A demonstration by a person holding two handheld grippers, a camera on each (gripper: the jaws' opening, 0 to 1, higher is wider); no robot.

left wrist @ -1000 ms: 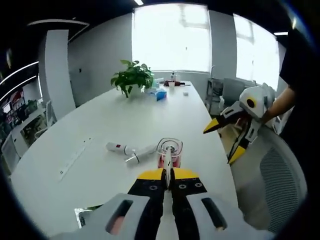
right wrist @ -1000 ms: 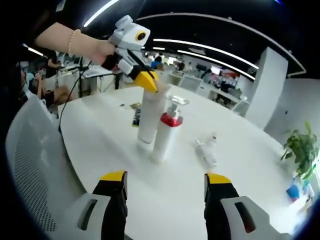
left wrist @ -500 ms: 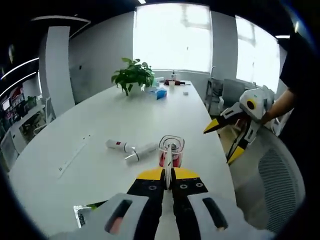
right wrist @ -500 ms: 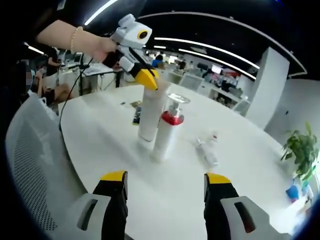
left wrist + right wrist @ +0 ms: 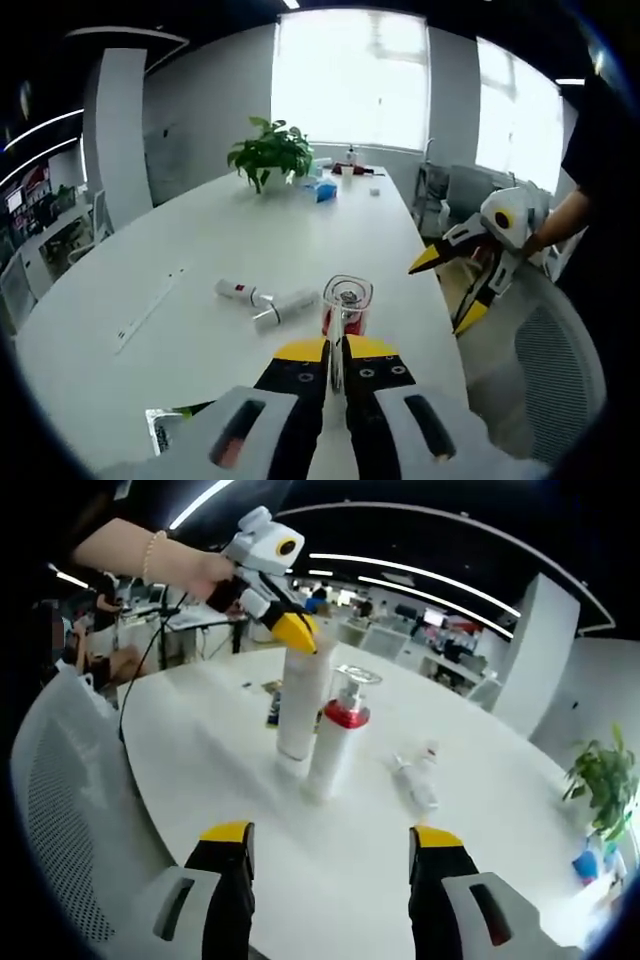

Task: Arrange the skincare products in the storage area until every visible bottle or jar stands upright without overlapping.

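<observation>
1. In my right gripper view a tall white plastic tube [image 5: 303, 702] stood upright on the glossy white table [image 5: 200, 780], smooth-sided and matte
2. Touching it on the near side stood a white pump bottle with a red collar and clear cap [image 5: 337, 736], also upright; in my left gripper view that pump bottle [image 5: 346, 306] rose just past the jaw tips
3. Two small white tubes lay on their sides beyond the standing pair: one with a red mark [image 5: 238, 292] and one plain white tube [image 5: 283, 308], their ends touching; in the right gripper view they blurred into one heap
4. My left gripper [image 5: 293, 630] had its yellow-tipped jaws pinched on the tall tube's top
5. My right gripper [image 5: 331, 846] hung off the table's edge near the bottles, its jaws spread wide on nothing
6. A leafy green potted plant [image 5: 268, 155] sat far down the table
</observation>
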